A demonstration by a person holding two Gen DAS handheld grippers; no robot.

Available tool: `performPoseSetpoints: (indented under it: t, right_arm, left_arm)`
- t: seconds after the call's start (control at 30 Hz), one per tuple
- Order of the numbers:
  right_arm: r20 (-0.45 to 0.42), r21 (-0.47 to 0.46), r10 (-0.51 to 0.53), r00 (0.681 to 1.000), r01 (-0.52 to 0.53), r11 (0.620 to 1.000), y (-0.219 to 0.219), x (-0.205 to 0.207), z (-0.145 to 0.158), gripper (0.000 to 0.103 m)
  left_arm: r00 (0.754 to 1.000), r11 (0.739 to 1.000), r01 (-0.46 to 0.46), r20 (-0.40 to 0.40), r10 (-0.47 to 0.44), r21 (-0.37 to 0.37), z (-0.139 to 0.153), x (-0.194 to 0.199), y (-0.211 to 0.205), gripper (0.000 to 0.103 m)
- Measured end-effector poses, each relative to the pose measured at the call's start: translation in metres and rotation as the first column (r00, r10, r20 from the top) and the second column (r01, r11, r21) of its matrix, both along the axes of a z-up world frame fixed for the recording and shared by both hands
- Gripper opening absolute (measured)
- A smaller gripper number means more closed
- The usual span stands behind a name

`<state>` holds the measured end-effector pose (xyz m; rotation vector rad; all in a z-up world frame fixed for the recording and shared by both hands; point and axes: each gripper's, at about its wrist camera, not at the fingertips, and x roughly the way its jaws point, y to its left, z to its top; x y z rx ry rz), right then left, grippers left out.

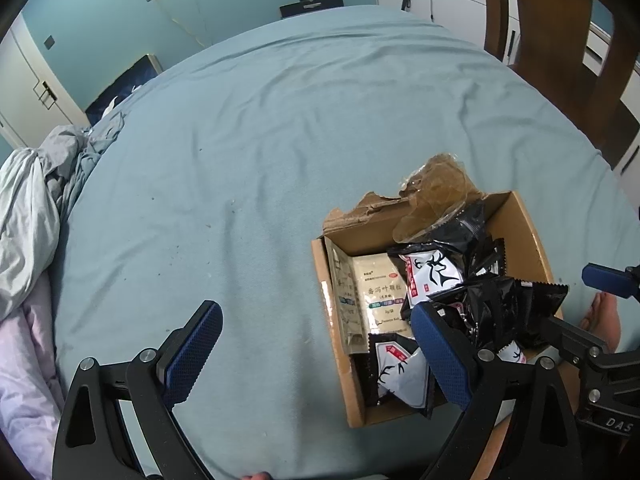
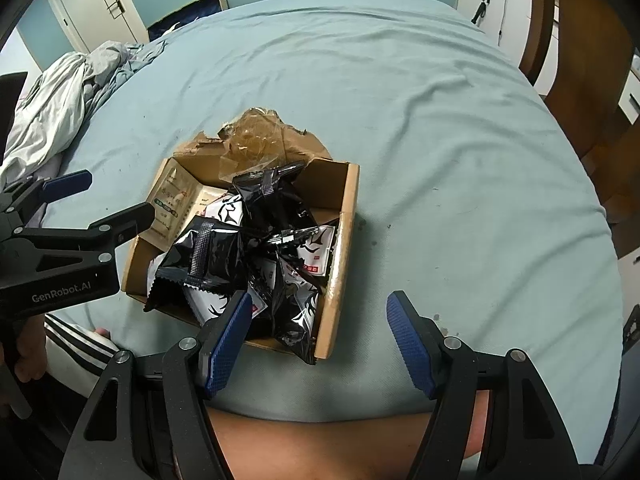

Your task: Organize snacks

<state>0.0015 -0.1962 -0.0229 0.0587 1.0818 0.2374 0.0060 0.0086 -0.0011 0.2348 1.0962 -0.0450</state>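
Note:
An open cardboard box sits on a blue-green bed sheet near the front edge. It holds several black-and-white snack packets and a beige sachet pack. My left gripper is open and empty, its right finger over the box's near side; it also shows in the right wrist view. My right gripper is open and empty, just in front of the box's near right corner.
The bed sheet spreads wide to the left and beyond the box. A crumpled grey duvet lies at the left edge. A wooden chair stands at the far right. The person's leg is below the bed edge.

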Motion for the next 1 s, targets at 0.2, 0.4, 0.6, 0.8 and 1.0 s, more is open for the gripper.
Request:
performPoseSetpoints:
  t: [0.2, 0.4, 0.6, 0.8, 1.0]
  right_arm:
    - [0.003, -0.001, 0.001, 1.0, -0.001, 1.0, 0.0, 0.0, 0.0, 0.069]
    - [0.001, -0.009, 0.005, 1.0, -0.005, 1.0, 0.0, 0.0, 0.0, 0.069]
    - [0.002, -0.021, 0.009, 1.0, -0.009, 1.0, 0.001, 0.001, -0.001, 0.069]
    - [0.009, -0.016, -0.017, 1.0, 0.017, 1.0, -0.005, 0.005, 0.0, 0.069]
    - [0.014, -0.013, -0.01, 1.0, 0.01, 1.0, -0.006, 0.005, 0.001, 0.069]
  left_arm:
    - [1.0, 1.0, 0.0, -0.002, 0.0, 0.0, 0.0, 0.0, 0.0, 0.097]
    - [1.0, 1.0, 0.002, -0.001, -0.002, 0.001, 0.0, 0.0, 0.0, 0.097]
    - [1.0, 1.0, 0.024, -0.01, -0.024, 0.0, -0.001, -0.001, -0.001, 0.097]
    - [0.999, 0.999, 0.044, 0.005, -0.044, 0.018, -0.001, -0.004, -0.007, 0.097]
    - [0.999, 0.998, 0.047, 0.01, -0.047, 0.029, -0.001, -0.004, -0.009, 0.097]
